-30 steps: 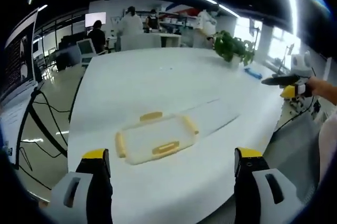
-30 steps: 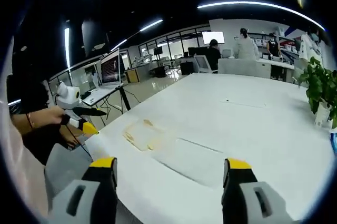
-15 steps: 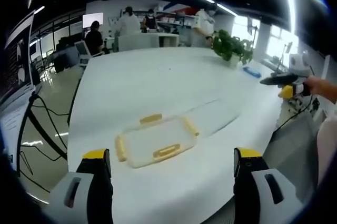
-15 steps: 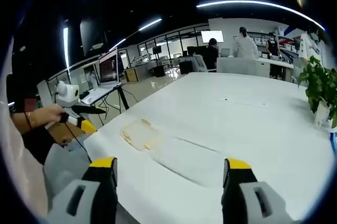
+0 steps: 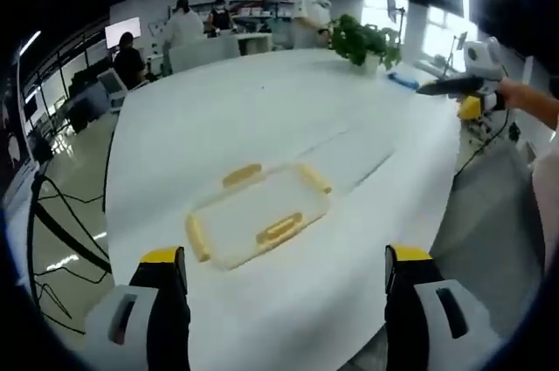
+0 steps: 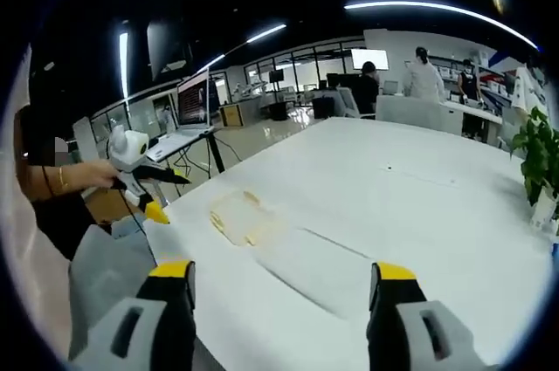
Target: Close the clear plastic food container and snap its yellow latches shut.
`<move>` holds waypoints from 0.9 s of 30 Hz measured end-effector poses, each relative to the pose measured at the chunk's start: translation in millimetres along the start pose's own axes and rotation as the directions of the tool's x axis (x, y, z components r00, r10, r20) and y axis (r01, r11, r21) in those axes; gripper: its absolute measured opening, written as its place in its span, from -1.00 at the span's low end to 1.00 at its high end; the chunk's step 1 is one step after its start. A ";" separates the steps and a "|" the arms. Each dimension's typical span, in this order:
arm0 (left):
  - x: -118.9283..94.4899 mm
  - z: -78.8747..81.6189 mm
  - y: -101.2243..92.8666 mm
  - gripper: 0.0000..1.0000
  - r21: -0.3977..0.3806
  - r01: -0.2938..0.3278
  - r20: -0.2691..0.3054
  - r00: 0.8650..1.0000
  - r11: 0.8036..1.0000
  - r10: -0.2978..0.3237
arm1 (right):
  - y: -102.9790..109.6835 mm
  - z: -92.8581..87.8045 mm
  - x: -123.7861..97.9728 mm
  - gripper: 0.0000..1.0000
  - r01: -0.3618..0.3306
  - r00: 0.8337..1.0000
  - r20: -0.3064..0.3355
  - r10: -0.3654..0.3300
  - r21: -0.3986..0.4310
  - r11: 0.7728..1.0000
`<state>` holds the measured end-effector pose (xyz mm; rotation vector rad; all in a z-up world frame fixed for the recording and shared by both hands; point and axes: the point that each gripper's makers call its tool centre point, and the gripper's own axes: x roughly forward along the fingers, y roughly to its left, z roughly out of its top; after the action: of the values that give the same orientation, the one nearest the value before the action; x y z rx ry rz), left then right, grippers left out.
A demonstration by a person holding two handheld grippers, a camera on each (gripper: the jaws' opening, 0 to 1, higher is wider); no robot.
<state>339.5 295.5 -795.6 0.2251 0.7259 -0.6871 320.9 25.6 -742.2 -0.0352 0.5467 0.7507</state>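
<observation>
We find the left claw has tipped down toward the container since a second ago, jaws wide and empty. The container lies on the white worktop, yellow latches untouched. The right claw hangs wide, well apart; approach only begun.

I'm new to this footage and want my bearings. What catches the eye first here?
A clear container with yellow latches lies on the big white table, ahead of the open left hand-held gripper. The open right hand-held gripper hangs off the table's near edge, and a potted plant stands at the far end.
</observation>
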 end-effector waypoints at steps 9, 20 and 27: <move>15.1 7.5 14.0 0.83 0.067 0.063 -0.041 0.997 0.996 -0.060 | 11.0 -4.0 32.9 0.63 -0.078 0.994 -0.084 0.069 -0.115 0.990; 36.3 -6.5 36.0 0.81 0.211 0.131 -0.188 0.978 0.969 -0.092 | 24.6 10.8 72.4 0.62 -0.193 0.975 -0.147 0.166 -0.194 0.962; 42.6 -4.9 50.0 0.78 0.239 0.163 -0.220 0.969 0.957 -0.110 | 37.1 13.0 98.1 0.62 -0.251 0.959 -0.192 0.210 -0.225 0.941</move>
<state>392.4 314.3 -830.0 0.4910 0.8555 -0.9007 361.3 118.4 -772.5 -0.2716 0.6193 1.0508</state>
